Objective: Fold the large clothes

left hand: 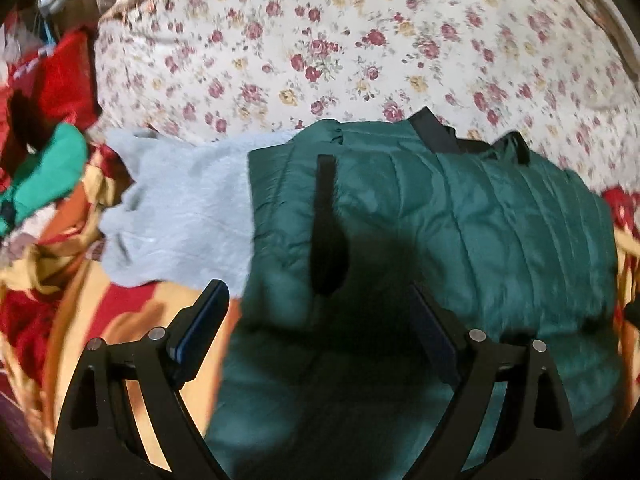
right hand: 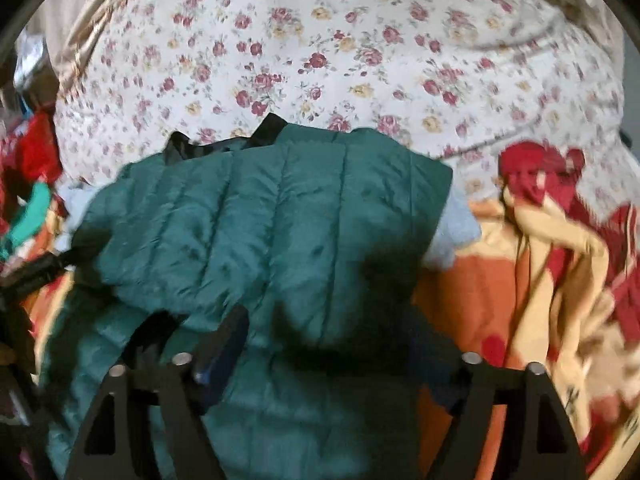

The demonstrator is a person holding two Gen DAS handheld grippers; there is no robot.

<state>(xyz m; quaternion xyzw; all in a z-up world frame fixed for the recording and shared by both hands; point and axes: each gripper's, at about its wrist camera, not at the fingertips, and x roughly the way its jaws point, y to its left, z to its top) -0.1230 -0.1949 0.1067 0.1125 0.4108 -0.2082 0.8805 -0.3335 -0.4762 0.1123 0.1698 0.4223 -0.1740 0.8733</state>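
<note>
A flowery sheet fills the far side, with an orange and red blanket nearer. The green puffy jacket lies folded across a fuzzy grey-blue top, with a clothes pile at the left edge. The left hand-held gripper and right hand-held gripper hang wide over the jacket, holding nothing

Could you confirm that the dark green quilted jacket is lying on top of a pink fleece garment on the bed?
Not quite: the fleece garment under the dark green quilted jacket is light blue, not pink, as the left wrist view shows. The rest holds: the jacket lies on top of it on the bed.
</note>
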